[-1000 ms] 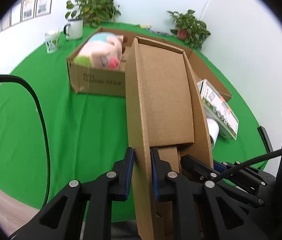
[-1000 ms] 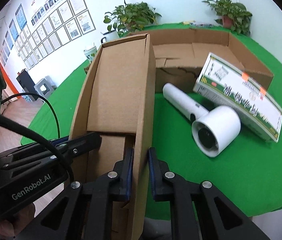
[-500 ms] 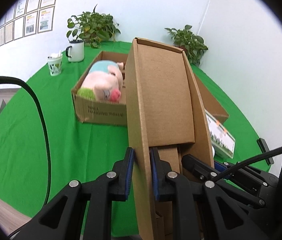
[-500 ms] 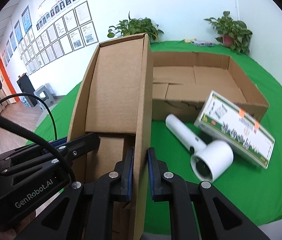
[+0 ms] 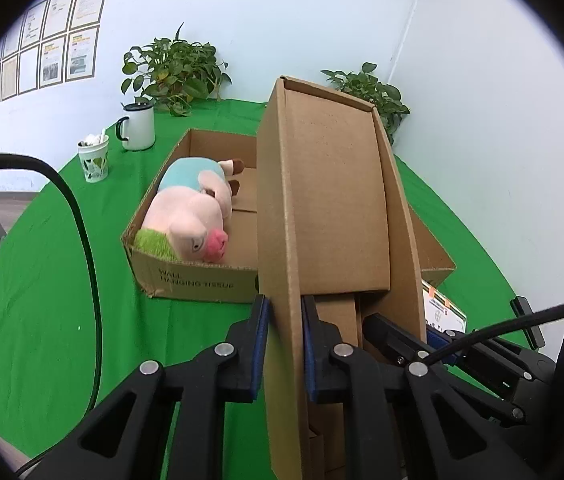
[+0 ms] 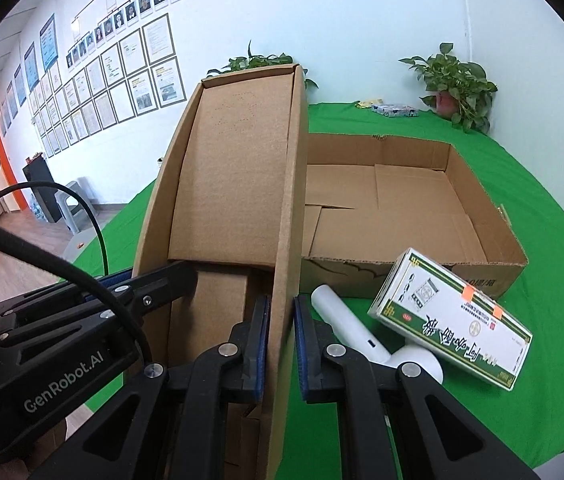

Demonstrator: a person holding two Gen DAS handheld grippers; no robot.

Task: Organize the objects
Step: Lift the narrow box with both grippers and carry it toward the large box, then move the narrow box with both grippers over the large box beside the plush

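Left wrist: tool (image 5: 284, 346) on box wall (image 5: 278, 240)

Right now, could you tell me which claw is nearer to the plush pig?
Left. The left claw grips the held box's wall on the plush pig's side; the right claw grips the opposite wall, by the white hair dryer.

On the front wall of the shallow cardboard box (image 5: 198, 278) that holds the plush pig I read "WALL HANGING TISSUE". My left claw (image 6: 62, 354), seen from my right one, carries "GenRobot.AI" in pale letters on its black body. The green-and-white carton (image 6: 454, 320) bears large characters, upside down to me, which I cannot make out.
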